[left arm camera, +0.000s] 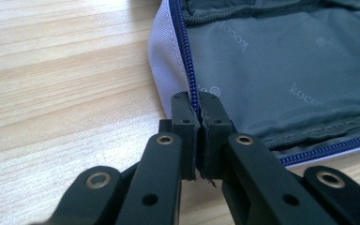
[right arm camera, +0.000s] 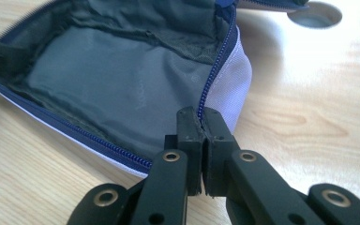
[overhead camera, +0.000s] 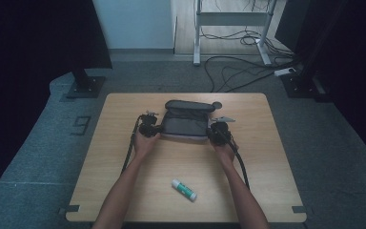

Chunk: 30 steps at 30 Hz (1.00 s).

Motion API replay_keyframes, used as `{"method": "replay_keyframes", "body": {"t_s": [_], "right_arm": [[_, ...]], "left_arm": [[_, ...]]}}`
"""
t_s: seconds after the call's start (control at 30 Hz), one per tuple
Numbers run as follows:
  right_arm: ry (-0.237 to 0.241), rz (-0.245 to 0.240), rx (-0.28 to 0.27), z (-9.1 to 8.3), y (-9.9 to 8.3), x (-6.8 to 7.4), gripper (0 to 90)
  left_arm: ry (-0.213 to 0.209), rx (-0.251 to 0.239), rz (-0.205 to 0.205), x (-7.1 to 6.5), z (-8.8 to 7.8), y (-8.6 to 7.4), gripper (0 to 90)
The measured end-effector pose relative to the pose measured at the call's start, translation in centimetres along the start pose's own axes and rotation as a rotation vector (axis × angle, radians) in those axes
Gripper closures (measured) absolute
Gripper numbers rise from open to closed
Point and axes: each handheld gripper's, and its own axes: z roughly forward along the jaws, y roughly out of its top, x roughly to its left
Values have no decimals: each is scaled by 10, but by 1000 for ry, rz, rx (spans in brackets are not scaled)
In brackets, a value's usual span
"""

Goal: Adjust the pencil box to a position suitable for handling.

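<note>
Grey-lined pouch point(overhead camera: 187, 120) pinned open at mid-table, one gripper at each end.

Left gripper point(left arm camera: 198, 105) and right gripper point(right arm camera: 201, 119) are each closed tight on the blue zipper edge point(left arm camera: 185, 56), likely spreading the mouth for the glue stick point(overhead camera: 184, 189) lying nearer the person.

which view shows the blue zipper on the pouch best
The left gripper view: the zipper runs sharp and close along the pouch edge into the shut left gripper. The right gripper view shows it too, slightly softer, pinched by the right gripper. In the high view the pouch is too small to make it out.
</note>
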Motion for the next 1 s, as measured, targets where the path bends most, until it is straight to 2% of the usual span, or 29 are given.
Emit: {"method": "replay_keyframes", "body": {"t_s": [0.07, 0.13, 0.33, 0.53, 1.0], "right_arm": [[-4, -35, -20, -5, 2, 5, 865], [-3, -44, -27, -7, 3, 6, 865], [27, -10, -70, -21, 6, 7, 867], [46, -18, -100, -36, 6, 11, 867], [56, -22, -139, -57, 1, 13, 868]], "left_arm": [[-2, -8, 2, 0, -3, 0, 873], [-12, -23, 0, 1, -8, 1, 873], [-48, -70, -7, -1, -27, 2, 873], [-73, -91, 6, -5, -41, 0, 875], [-84, -131, 53, -18, -67, 0, 879]]}}
